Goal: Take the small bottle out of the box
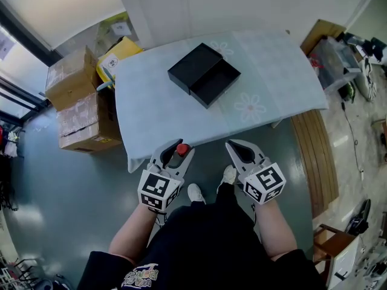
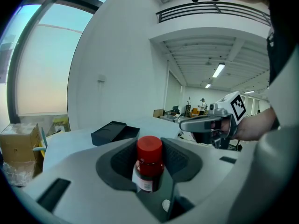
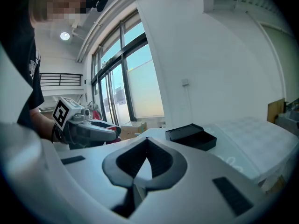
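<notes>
Left tongs (image 1: pixel 179 154) pinch bottle (image 2: pixel 149 161) by table (image 1: pixel 151 101) edge; right tongs (image 3: pixel 146 147) pressed together, empty. Risk: slack grip drops bottle onto floor (image 1: pixel 91 210).

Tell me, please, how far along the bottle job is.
Done: the small bottle is out of the open black box, which sits on the table. In hand: the left gripper grips the bottle near the person's body, off the table; the right gripper is shut and empty. Left: probably only setting it down.
</notes>
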Demonstrator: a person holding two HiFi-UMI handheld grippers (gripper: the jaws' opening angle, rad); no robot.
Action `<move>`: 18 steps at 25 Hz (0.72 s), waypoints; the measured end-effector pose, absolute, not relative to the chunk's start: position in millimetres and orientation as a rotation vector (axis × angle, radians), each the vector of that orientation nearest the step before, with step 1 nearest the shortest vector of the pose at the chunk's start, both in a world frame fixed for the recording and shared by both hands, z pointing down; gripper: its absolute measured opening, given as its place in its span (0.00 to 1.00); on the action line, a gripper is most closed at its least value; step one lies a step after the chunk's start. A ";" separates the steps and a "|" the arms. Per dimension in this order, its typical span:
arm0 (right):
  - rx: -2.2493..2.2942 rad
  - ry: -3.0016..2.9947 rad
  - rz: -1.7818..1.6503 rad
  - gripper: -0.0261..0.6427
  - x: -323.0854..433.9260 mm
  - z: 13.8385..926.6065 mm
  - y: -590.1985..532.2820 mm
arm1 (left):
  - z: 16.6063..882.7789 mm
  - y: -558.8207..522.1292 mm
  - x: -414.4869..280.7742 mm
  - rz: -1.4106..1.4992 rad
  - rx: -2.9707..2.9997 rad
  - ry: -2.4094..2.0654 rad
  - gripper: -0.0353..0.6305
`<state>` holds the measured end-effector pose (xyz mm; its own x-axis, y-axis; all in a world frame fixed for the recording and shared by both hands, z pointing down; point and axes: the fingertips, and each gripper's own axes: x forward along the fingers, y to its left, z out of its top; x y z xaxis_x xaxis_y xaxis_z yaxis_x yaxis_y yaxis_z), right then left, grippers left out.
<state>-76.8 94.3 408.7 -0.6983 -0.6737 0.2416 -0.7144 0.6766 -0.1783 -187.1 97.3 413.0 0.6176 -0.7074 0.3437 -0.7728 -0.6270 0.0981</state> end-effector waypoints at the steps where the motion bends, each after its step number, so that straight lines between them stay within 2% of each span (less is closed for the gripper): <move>1: 1.148 -2.729 0.392 0.07 -76.8 409.2 96.6 | 413.6 99.1 -187.0 0.402 2.610 -1.206 0.31; 18: 1.186 -2.726 0.358 0.07 -72.3 400.1 113.0 | 410.9 116.4 -187.6 0.384 2.625 -1.201 0.31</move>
